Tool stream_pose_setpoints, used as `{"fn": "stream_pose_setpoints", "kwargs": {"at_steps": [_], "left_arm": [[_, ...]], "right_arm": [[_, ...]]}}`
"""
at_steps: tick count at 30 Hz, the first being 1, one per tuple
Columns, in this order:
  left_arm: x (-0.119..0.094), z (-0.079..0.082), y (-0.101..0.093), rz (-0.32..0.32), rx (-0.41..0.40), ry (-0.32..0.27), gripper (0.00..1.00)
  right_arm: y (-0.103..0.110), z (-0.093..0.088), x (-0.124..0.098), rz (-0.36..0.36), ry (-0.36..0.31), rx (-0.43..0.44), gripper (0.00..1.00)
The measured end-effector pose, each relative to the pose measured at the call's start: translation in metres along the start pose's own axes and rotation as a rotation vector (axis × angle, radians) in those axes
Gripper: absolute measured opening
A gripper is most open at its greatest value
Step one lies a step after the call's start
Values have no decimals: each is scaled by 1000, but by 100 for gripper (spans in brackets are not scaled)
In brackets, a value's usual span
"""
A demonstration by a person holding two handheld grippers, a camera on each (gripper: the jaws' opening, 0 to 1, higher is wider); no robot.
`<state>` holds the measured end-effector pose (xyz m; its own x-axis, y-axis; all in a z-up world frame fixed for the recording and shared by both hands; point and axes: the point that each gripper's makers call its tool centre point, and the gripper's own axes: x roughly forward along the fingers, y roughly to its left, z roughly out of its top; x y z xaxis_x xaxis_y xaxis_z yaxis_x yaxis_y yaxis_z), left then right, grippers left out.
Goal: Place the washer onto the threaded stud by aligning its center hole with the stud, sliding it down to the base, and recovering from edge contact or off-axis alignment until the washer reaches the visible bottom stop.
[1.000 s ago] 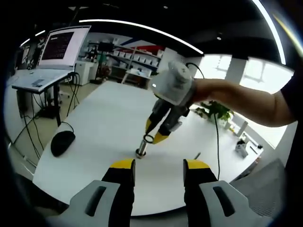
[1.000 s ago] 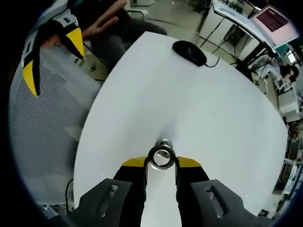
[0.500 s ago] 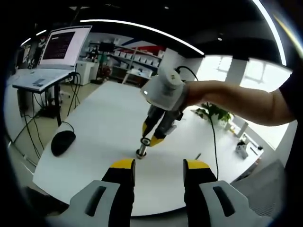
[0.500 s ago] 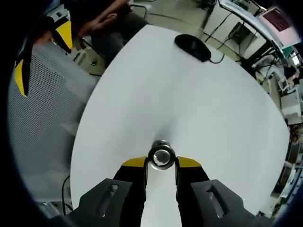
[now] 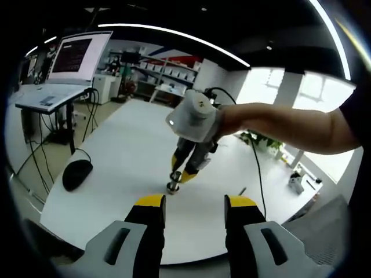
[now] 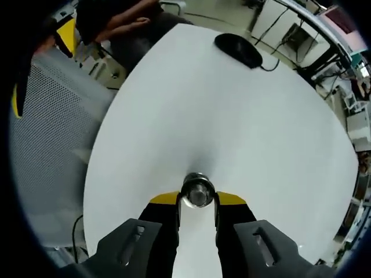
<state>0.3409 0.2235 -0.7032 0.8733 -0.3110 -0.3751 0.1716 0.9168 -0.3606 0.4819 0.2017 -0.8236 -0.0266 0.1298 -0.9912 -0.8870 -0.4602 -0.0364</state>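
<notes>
In the right gripper view my right gripper (image 6: 197, 199) is shut on the metal washer (image 6: 186, 191), gripped at its rim between the yellow tips. The threaded stud (image 6: 198, 196) shows end-on through the washer's hole, so the hole sits over it. In the left gripper view the stud (image 5: 172, 186) stands upright on the white table (image 5: 127, 145), and the right gripper (image 5: 179, 172), held by a hand, points down onto the stud's top. How far down the washer sits is hidden there. My left gripper (image 5: 196, 202) hangs open near the table's front edge, holding nothing.
A black mouse (image 5: 76, 174) lies at the table's left end, also the mouse (image 6: 237, 49) at the far side. A laptop (image 5: 72, 58) on a stand lies beyond it. A grey mesh chair (image 6: 40, 150) and a seated person (image 6: 122, 20) are beside the table.
The right gripper has come down and to the left with the washer, from above the stud onto its top. The left gripper has held still.
</notes>
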Motion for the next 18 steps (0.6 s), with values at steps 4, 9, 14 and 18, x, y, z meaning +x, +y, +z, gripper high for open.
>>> {"fn": "stream_pose_setpoints", "kwargs": {"at_steps": [4, 9, 14, 18], "left_arm": [[0, 0, 0, 0, 0, 1, 39], [0, 0, 0, 1, 0, 2, 38], [0, 0, 0, 1, -1, -1, 38], [0, 0, 0, 2, -1, 1, 38]], "right_arm": [[2, -1, 6, 9, 5, -4, 23], [2, -1, 13, 15, 8, -2, 23], [3, -3, 19, 20, 12, 4, 23], [5, -3, 21, 26, 9, 10, 23]]}}
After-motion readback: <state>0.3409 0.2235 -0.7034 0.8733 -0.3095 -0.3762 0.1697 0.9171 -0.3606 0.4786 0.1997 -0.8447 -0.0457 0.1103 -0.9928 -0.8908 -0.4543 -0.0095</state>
